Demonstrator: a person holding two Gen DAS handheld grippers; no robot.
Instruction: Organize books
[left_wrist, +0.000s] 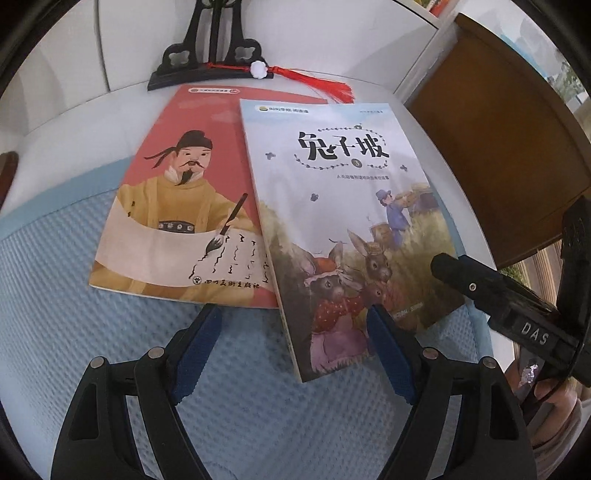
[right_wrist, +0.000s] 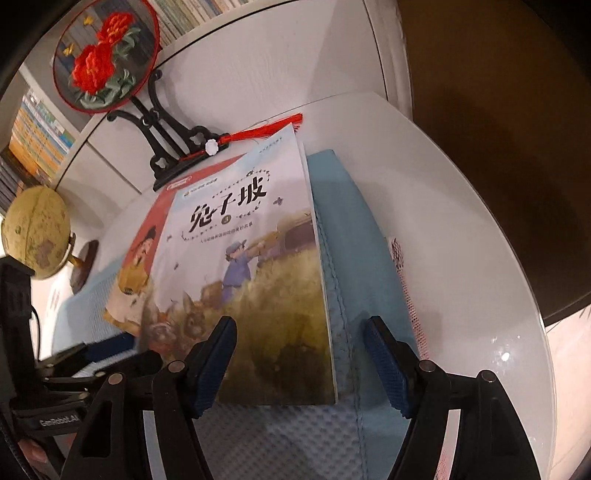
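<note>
Two books lie on a blue textured mat (left_wrist: 74, 295). A red book (left_wrist: 177, 206) shows a robed man writing. A pale rabbit book (left_wrist: 347, 221) overlaps its right edge. My left gripper (left_wrist: 295, 350) hovers open over the rabbit book's near left corner, and its blue pads (left_wrist: 195, 354) touch nothing. In the right wrist view my right gripper (right_wrist: 303, 362) stands open over the rabbit book (right_wrist: 251, 258), whose near right corner lies between the jaws unpressed. The red book (right_wrist: 144, 236) peeks out on the left. One black finger (left_wrist: 465, 277) of the right gripper shows at the right.
A black stand (left_wrist: 210, 70) with a red tassel (left_wrist: 325, 86) sits behind the books and carries an embroidered round fan (right_wrist: 105, 55). A globe (right_wrist: 35, 236) stands at the left on the white round table (right_wrist: 461, 258). Brown furniture (left_wrist: 498, 147) borders the right, and bookshelves (right_wrist: 37, 136) line the back.
</note>
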